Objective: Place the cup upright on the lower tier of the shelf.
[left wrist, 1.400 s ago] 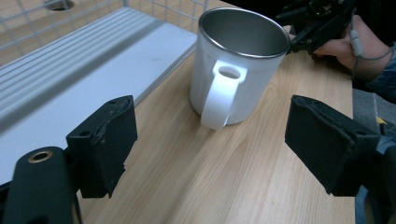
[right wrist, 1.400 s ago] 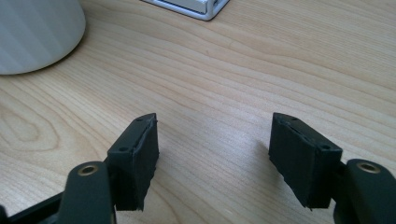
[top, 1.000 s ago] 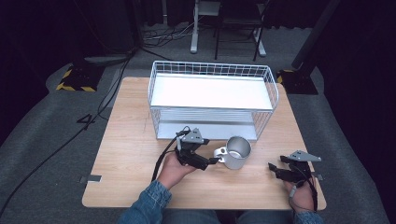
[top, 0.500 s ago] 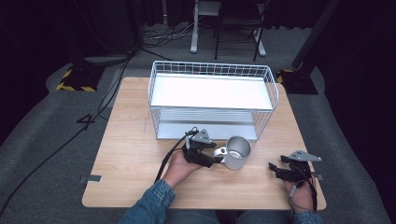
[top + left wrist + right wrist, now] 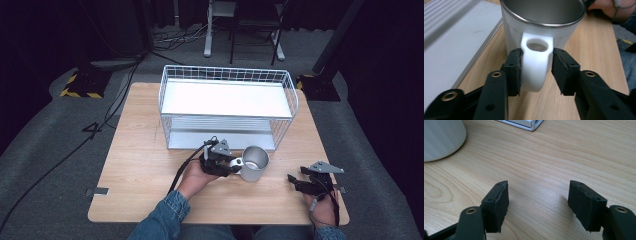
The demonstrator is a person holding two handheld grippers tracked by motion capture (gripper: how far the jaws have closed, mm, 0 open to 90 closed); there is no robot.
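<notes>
The wooden table (image 5: 150, 165) sits pale and grainy under the lamp, square-cornered, with a small grey tab at its near left edge. Around it lies grey carpet (image 5: 45, 145); beyond that the room goes dark. A black cable (image 5: 65, 155) snakes over the floor to the left, a yellow-and-black striped block (image 5: 80, 85) lies off the far left corner, and the white legs of a stand (image 5: 207, 35) rise at the back.

On the far half of the table stands the white wire rack (image 5: 227, 107), two shelves, its lower tray reaching toward the person.

Just in front of that tray stands the mug (image 5: 254, 162), upright, white outside and steel inside, its handle (image 5: 535, 67) pointing at the left gripper (image 5: 231, 166). That gripper's jaws have just been closing and now stand narrow, one pad on either side of the handle; the left pad is against it, while a thin sliver of gap remains at the right pad.

Over on the right, the right gripper (image 5: 294, 182) rests low over bare wood near the table's front edge, well apart from the mug, jaws wide with nothing between them.
</notes>
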